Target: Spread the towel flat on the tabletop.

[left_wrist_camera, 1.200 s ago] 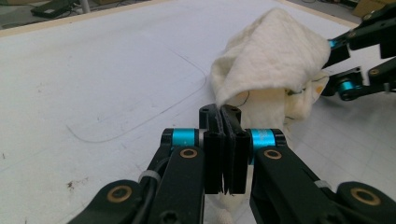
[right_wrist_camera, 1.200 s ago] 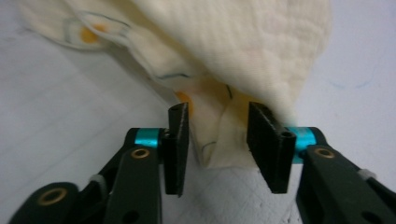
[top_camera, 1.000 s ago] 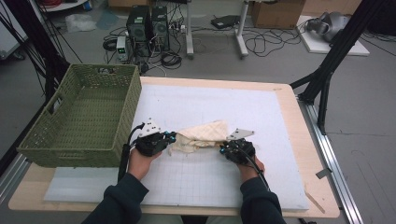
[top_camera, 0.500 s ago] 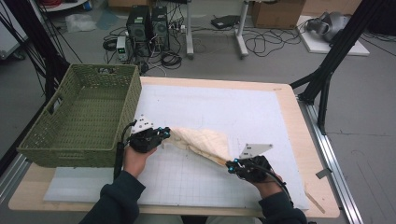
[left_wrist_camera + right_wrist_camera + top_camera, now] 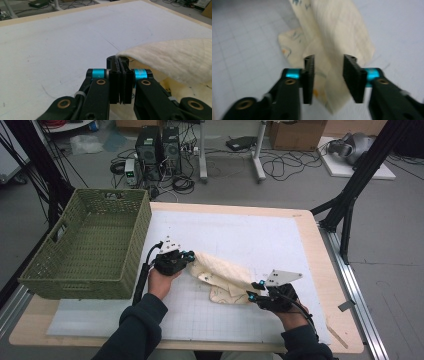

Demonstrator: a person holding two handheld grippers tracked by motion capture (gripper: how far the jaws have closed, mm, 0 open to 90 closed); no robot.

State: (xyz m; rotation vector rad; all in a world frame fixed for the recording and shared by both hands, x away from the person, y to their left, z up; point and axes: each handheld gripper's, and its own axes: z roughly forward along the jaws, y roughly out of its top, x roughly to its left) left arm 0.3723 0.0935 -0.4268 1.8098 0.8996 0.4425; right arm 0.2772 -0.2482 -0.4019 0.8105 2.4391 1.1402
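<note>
In the high view a cream cloth [image 5: 222,279] lies crumpled on the white mat [image 5: 260,240] that covers the table [image 5: 327,270], a little below and left of the frame's centre, stretched on a slant between the two grippers. The left gripper [image 5: 186,258] sits at the cloth's upper left end, just right of the green basket [image 5: 87,250], which stands at the left edge of the table. In the left gripper view its fingers [image 5: 125,75] are pressed together at the centre of the frame and pinch the cloth's corner [image 5: 175,57], which rises from them and drapes off to the right. The right gripper [image 5: 255,290] is at the cloth's lower right end, in the lower right part of the high view, with the person's hand [image 5: 287,306] behind it. In the right gripper view its fingers [image 5: 309,77] stand apart; they have just been opening, and the cloth [image 5: 337,45] runs up the middle of the blurred frame, passing between them, with a clear gap to the right one. Printed marks show on the cloth's underside at the upper left of that view. Beyond the table, at the top of the high view, the floor [image 5: 280,180] holds cables and computer boxes [image 5: 157,147].
</note>
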